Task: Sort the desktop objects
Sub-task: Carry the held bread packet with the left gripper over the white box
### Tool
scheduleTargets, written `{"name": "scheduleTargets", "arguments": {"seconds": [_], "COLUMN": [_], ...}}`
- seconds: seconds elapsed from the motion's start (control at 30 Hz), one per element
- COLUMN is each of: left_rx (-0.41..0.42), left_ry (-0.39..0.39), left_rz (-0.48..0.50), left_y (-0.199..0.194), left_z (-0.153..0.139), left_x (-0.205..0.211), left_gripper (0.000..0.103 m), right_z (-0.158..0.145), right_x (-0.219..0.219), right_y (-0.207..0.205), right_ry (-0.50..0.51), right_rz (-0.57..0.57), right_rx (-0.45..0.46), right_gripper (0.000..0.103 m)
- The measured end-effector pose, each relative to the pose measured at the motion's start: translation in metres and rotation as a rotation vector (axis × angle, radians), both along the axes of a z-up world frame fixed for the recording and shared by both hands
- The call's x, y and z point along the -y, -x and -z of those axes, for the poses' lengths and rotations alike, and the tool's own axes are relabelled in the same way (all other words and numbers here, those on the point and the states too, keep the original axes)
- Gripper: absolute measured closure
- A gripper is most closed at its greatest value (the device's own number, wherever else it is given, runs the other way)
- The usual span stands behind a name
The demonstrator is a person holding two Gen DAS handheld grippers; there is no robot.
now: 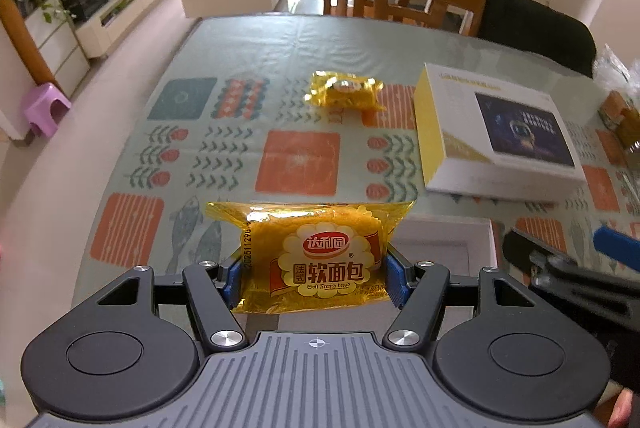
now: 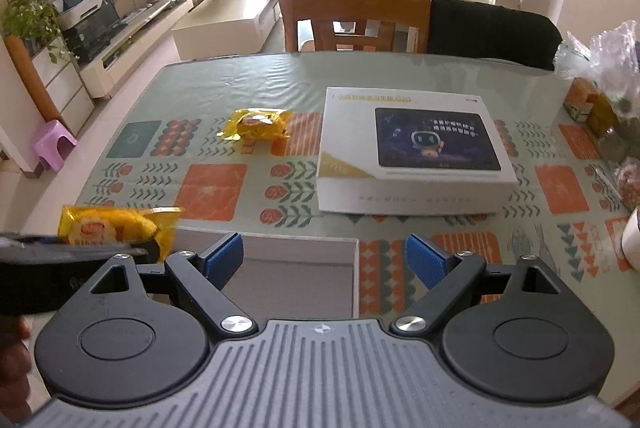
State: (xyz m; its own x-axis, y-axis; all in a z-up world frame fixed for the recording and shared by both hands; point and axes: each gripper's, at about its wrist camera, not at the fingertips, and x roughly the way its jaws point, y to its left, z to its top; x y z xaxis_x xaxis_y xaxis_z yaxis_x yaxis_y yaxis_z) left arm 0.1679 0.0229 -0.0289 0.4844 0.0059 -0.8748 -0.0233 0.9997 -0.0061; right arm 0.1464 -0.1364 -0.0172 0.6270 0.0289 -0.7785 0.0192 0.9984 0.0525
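Left claw [image 1: 314, 278]: closed on a yellow bread packet [image 1: 316, 260], low centre of the left wrist view, lifted off the bench [image 1: 248, 43].
Second bread packet [image 1: 344, 93]: lies on the bench's patterned cloth, centre of that view, left of the white box [image 1: 496, 131].
Right claw [image 2: 324, 260]: open, nothing between its blue pads [image 2: 222, 260], low centre of the right wrist view.
Tray [image 2: 288, 268]: shallow and white, under the right claw.
Jars [image 2: 600, 115]: right edge.

Glossy yellow plastic bread wrapper [image 1: 310, 256]; ribbed blue rubbery fingers [image 1: 396, 278]; shiny wrinkled tablecloth [image 1: 260, 47]; matt cardboard box [image 2: 412, 151].
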Motion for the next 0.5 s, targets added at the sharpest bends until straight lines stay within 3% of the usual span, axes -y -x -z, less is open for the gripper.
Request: {"name": "scheduleTargets", "arguments": {"seconds": [0.5], "left_rx": [-0.066], "left_ry": [0.012], "left_rz": [0.079], "left_y": [0.074], "left_z": [0.021], "left_x": [-0.012], "left_gripper": [0.040], "right_z": [0.002], "right_x": [-0.015], "right_y": [0.080], "right_ry": [0.033], "right_rz": [0.104], "right_rx": [-0.010], "right_gripper": [0.000]}}
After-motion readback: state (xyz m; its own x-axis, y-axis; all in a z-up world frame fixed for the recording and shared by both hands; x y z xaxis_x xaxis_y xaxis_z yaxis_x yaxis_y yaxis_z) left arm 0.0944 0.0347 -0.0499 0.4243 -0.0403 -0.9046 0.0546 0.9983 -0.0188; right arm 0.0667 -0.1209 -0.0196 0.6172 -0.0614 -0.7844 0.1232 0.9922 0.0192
